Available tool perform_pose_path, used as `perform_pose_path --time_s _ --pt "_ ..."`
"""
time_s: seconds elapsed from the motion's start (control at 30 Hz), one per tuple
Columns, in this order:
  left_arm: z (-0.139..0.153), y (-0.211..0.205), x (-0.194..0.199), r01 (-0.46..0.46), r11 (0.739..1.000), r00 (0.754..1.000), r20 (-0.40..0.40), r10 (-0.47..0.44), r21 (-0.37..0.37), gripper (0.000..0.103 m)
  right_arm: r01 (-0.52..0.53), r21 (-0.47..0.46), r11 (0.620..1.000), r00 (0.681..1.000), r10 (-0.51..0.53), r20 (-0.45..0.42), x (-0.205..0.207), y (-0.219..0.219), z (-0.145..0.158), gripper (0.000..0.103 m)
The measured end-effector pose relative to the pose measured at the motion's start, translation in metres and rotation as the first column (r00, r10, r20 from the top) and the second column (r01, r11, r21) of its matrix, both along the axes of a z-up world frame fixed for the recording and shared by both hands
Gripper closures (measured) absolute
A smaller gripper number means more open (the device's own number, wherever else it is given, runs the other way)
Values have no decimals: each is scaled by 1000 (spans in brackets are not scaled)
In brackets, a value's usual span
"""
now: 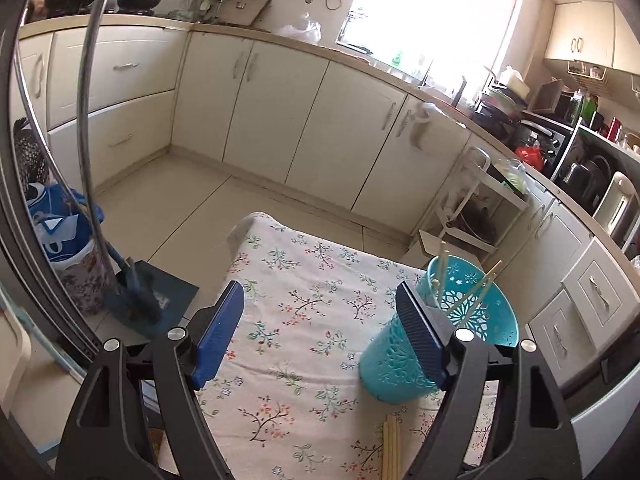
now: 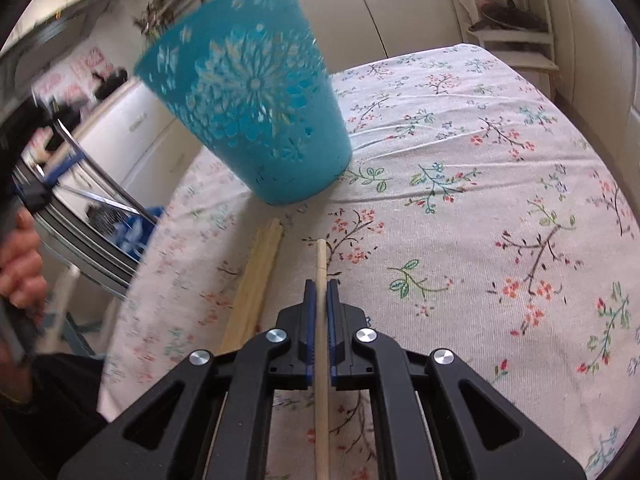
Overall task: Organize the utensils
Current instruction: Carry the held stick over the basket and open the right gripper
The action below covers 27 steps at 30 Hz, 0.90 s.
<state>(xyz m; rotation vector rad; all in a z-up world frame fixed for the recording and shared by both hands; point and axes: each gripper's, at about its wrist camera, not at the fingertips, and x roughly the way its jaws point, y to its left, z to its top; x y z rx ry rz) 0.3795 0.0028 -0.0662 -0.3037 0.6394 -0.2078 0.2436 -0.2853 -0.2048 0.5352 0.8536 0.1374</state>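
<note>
The left hand-held gripper (image 1: pixel 320 308) has its jaws standing wide apart with nothing between them; below the gap lies only the floral tablecloth (image 1: pixel 288 320) covering the desk. The teal perforated utensil holder (image 1: pixel 472 312) stands upright on the cloth, just beside and partly behind the gripper's right-side blue pad. At least three chopsticks (image 1: pixel 442 272) lean inside it, tips above the rim. A bundle of loose chopsticks (image 1: pixel 390 448) lies flat on the cloth in front of the holder, near the lower edge of the left wrist view.

The right hand-held gripper (image 2: pixel 320 286) is clamped on a single wooden chopstick (image 2: pixel 321 258), which runs lengthwise between the pads and projects forward toward the holder. The loose bundle lies on the cloth just to the left of this gripper. A person's hand (image 2: pixel 20 264) is visible at the left edge of the right wrist view
</note>
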Motion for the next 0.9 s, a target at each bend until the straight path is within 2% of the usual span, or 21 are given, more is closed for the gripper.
perform_pose_path --time_s 0.2,0.4,0.5,0.63,0.77,0.9 --pt "-8 12 3 -3 1000 999 -33 2 -20 29 29 127 991 994 -42 102 -23 -14 36 97" --pt "-12 13 2 9 999 998 -57 -11 -31 29 21 155 988 967 -59 247 -14 -21 102 97" --pt "-13 9 1 19 999 998 -59 -21 -33 29 19 139 990 948 -62 313 7 -21 138 97" --pt "-17 4 2 29 999 997 -72 -31 -26 29 30 81 996 924 -58 379 57 -13 178 97" --pt "-19 2 4 32 999 996 -83 -34 -26 29 97 39 994 905 -105 412 108 -10 192 97" --pt "-19 1 6 34 999 995 -91 -36 -23 29 190 1 982 897 -174 407 147 -14 188 97"
